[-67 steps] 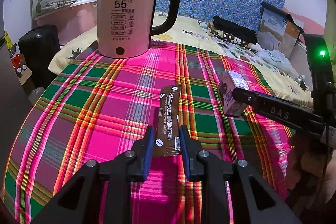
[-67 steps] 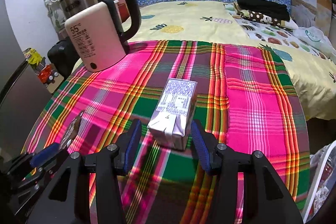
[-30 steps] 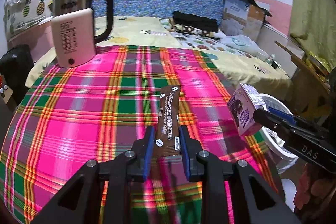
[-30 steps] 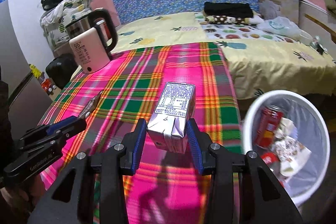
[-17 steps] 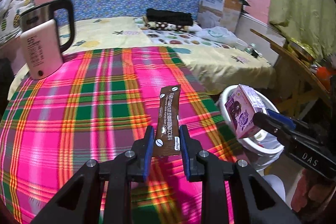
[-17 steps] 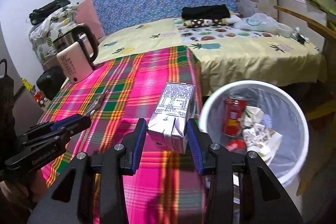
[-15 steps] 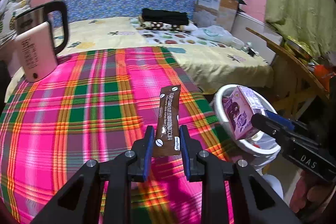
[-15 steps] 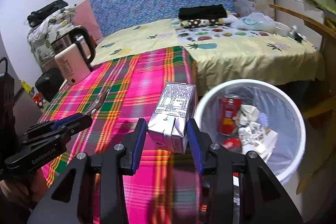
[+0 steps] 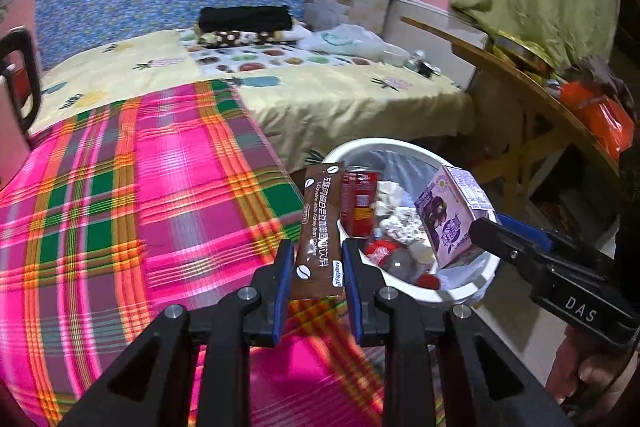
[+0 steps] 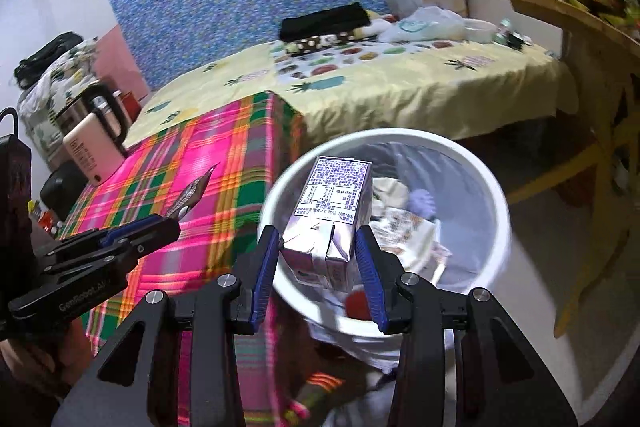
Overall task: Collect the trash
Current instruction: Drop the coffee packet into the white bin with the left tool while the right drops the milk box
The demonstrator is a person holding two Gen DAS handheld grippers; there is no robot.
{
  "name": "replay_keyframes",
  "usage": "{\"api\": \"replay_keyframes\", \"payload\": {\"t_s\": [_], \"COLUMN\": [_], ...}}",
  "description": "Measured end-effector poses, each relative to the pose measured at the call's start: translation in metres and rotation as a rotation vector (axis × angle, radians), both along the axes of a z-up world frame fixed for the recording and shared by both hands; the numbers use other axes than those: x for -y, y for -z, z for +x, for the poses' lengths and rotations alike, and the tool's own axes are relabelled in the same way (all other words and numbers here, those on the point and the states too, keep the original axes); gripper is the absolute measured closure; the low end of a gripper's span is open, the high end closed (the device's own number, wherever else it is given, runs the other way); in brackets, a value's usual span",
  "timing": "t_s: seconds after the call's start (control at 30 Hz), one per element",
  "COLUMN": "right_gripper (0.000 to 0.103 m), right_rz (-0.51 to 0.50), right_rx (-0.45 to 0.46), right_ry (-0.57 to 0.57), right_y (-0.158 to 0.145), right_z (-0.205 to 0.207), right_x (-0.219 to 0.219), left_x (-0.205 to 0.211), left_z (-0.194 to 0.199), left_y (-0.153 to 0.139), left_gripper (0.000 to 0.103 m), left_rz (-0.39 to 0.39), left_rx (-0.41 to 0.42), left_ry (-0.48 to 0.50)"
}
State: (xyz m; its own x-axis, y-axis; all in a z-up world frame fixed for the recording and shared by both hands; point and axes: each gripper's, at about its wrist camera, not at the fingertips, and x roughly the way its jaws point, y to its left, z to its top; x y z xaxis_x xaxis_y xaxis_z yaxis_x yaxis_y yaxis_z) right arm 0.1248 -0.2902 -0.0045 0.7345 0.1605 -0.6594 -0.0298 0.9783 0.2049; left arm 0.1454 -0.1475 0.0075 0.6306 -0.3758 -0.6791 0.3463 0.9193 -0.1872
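While the left gripper (image 9: pixel 318 263) pinches the lower end of a brown coffee sachet (image 9: pixel 320 227) between its 2 blue pads, the sachet stands upright past the right edge of the plaid-covered table (image 9: pixel 140 195), its top in front of the near rim of the white trash bin (image 10: pixel 472 163). The right gripper (image 10: pixel 318 259) is closed on a purple drink carton (image 10: pixel 332 211), its pads pressing the carton's 2 sides, and holds it over the bin's open mouth on the side nearest the table. Inside the bin lie a red can (image 9: pixel 360 203), crumpled paper (image 10: pixel 404 223) and other scraps against a pale liner. In the right wrist view an electric kettle (image 10: pixel 94 143) stands near the table's far left corner. Beyond the table's far edge, a bed with a yellow pineapple sheet (image 9: pixel 340 95) carries folded dark clothes (image 9: pixel 244 19).
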Motion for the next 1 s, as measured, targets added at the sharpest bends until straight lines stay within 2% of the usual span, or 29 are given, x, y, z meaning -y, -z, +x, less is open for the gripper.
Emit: {"api": "replay_keyframes", "payload": {"t_s": [0.3, 0.67, 0.8, 1.0], "right_gripper": [0.062, 0.061, 0.061, 0.061], "right_rz": [0.017, 0.053, 0.046, 0.034], "right_rx": [-0.035, -0.073, -0.065, -0.044], "right_ry": [0.025, -0.012, -0.013, -0.011], "right_y": [0.010, 0.017, 0.015, 0.009], "right_z": [0.004, 0.009, 0.008, 0.004], "right_x": [0.017, 0.022, 0.022, 0.021], "left_x": [0.034, 0.049, 0.048, 0.042], "left_z": [0.012, 0.025, 0.027, 0.024], "left_y": [0.011, 0.021, 0.020, 0.016], "left_gripper": [0.078, 0.077, 0.063, 0.062], "left_rz": [0.004, -0.018, -0.024, -0.032], "left_rx": [-0.035, -0.057, -0.052, -0.046], "left_ry": [0.087, 0.138, 0.136, 0.122]}}
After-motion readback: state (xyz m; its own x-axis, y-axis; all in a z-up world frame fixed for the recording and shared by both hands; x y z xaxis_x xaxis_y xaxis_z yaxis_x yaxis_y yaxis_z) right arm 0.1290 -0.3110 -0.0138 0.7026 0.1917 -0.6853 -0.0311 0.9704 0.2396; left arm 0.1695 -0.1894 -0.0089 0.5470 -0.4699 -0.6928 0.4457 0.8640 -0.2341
